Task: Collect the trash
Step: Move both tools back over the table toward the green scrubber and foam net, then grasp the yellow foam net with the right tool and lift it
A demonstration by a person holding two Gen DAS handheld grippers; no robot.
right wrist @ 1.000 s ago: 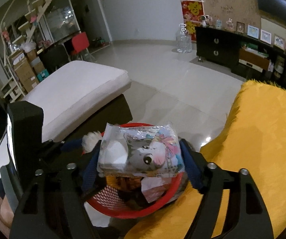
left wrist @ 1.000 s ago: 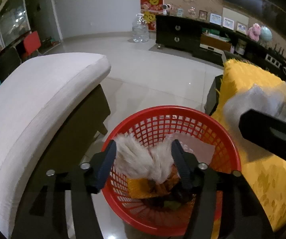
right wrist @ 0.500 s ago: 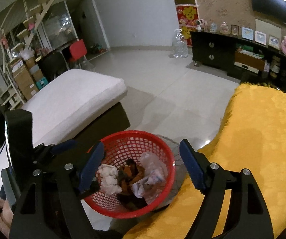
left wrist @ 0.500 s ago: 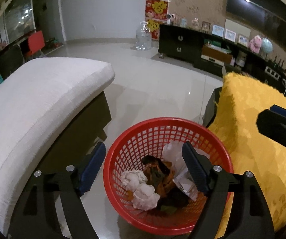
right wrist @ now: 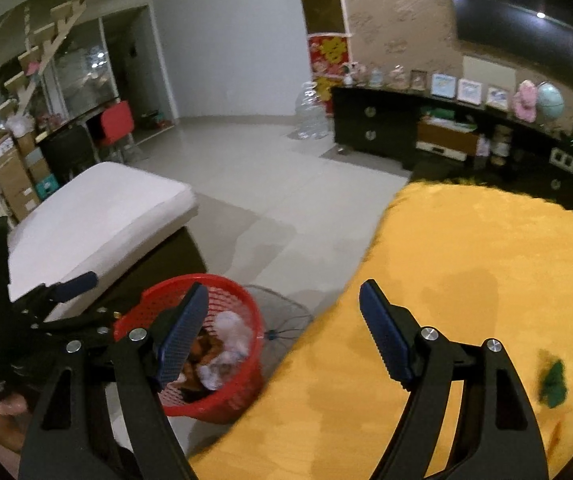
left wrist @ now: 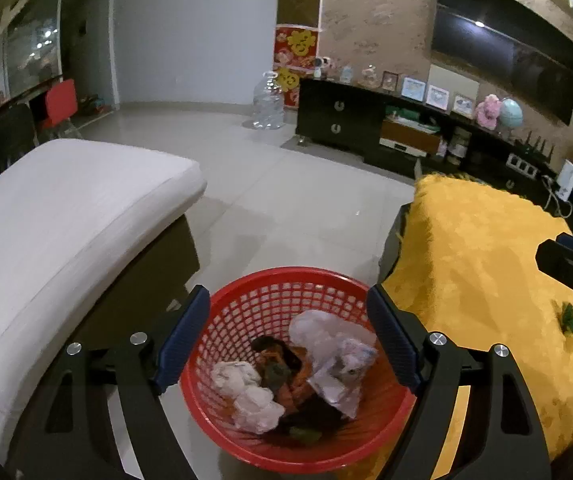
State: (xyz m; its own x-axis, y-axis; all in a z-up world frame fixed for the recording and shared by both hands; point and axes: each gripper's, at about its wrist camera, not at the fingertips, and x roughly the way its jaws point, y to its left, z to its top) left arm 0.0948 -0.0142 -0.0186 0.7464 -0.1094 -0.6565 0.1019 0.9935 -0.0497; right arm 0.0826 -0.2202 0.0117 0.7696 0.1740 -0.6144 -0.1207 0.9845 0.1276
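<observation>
Both tools are empty. The left hand-held gripper [left wrist: 288,336] hangs released above the red mesh basket [left wrist: 246,312] on the floor, where crumpled white tissue [left wrist: 246,392], a plastic wrapper [left wrist: 334,356] and orange peel sit together. The right hand-held gripper [right wrist: 284,330] is spread wide over the yellow-covered worktop [right wrist: 466,260], where a small green scrap [right wrist: 553,384] lies near its right finger.

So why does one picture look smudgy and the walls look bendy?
Right wrist view: smeared by motion blur, so the red basket and green scrap look soft. Left wrist view: sharper. Both views: the fisheye lens curves the straight walls; the room is dim.
</observation>
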